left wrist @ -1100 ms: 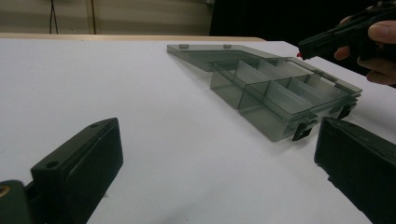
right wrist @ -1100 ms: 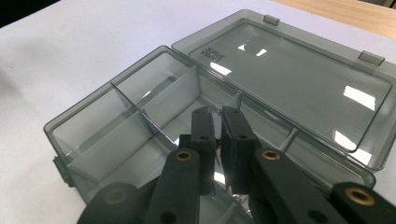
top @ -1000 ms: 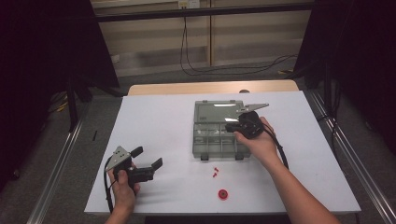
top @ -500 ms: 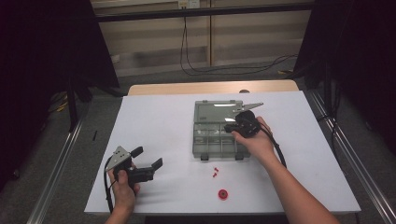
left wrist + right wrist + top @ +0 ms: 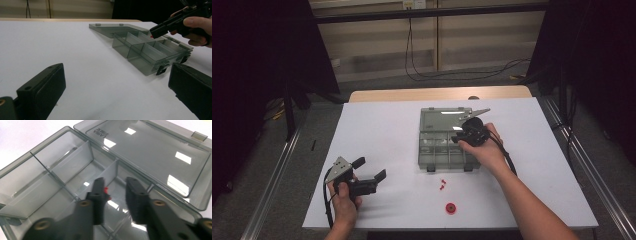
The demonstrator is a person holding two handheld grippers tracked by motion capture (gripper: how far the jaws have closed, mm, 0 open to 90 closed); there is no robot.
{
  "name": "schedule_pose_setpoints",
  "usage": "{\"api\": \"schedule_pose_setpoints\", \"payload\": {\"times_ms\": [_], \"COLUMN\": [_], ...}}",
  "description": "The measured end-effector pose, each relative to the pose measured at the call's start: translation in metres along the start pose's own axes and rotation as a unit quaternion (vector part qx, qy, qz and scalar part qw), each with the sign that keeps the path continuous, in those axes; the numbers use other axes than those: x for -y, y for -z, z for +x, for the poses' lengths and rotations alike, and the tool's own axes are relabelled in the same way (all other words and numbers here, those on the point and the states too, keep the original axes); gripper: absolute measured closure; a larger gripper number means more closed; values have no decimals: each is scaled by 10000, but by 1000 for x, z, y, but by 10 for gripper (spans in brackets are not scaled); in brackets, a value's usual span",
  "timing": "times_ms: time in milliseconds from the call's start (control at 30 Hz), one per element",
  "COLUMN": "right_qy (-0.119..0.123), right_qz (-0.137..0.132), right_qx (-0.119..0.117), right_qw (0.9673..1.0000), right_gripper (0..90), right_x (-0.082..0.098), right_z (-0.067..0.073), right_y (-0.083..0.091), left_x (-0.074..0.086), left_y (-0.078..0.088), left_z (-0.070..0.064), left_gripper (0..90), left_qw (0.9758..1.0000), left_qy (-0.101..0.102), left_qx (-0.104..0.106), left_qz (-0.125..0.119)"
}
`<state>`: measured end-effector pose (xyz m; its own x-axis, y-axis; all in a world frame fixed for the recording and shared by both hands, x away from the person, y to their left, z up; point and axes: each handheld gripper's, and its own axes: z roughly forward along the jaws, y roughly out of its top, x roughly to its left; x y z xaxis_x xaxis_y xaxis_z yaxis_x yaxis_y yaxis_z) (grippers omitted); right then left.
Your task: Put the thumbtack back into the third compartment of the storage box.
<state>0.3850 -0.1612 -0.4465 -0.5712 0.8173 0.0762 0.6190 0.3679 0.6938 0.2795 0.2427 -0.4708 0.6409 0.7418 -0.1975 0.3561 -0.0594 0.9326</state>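
On the table [image 5: 382, 125], the open box [image 5: 444, 147] sits right of the middle, its lid [image 5: 447, 119] lying flat behind the compartments. The right gripper [image 5: 460, 135] hangs over the box's right part, jaws apart, having just opened; a small piece [image 5: 106, 190] lies in the compartment beneath them, against the left jaw. In front of the box, two small bits [image 5: 442, 184] lie on the table, and nearer the front edge a round piece [image 5: 451, 207]. The left gripper [image 5: 373, 172] is at the front left, well apart from the box, jaws wide with nothing between them.
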Motion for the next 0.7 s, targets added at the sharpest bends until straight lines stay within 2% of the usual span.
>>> {"api": "schedule_pose_setpoints", "payload": {"times_ms": [100, 167, 233, 333, 467, 533, 600, 633, 700], "right_qy": [-30, 24, 9, -27, -36, 37, 83, 70, 88], "right_qz": [-45, -139, -78, -43, -15, -132, -160, -167, -247], "right_qx": [-37, -90, 59, 157, 249, 59, -6, -1, -152], "right_qw": [10000, 9999, 10000, 9999, 9997, 9999, 9998, 9998, 9995], "right_gripper": [590, 520, 486, 456, 512, 680, 801, 821, 843], "right_x": [0, 0, -1, -2, -1, -1, -1, -1, -2], "right_z": [-1, -2, -1, -2, -3, -2, -1, -1, -1], "right_y": [2, 4, 5, 5, 4, 5, 6, 6, 6], "left_x": [0, 0, 0, 0, 0, 0, 0, 0, 0], "left_y": [0, 0, 0, 0, 0, 0, 0, 0, 0], "left_z": [0, 1, 0, 0, 0, 0, 0, 0, 0], "left_gripper": [11, 11, 11, 11, 11, 11, 11, 11, 11], "left_qw": [10000, 10000, 10000, 10000, 10000, 10000, 10000, 10000, 10000], "left_qy": [3, 13, 1, -12, 3, 12, -6, -3, 15], "left_qx": [-2, 11, -8, -5, -26, -24, -14, -13, -28], "left_qz": [-4, -12, 2, 16, 20, 22, 38, 36, 14]}}
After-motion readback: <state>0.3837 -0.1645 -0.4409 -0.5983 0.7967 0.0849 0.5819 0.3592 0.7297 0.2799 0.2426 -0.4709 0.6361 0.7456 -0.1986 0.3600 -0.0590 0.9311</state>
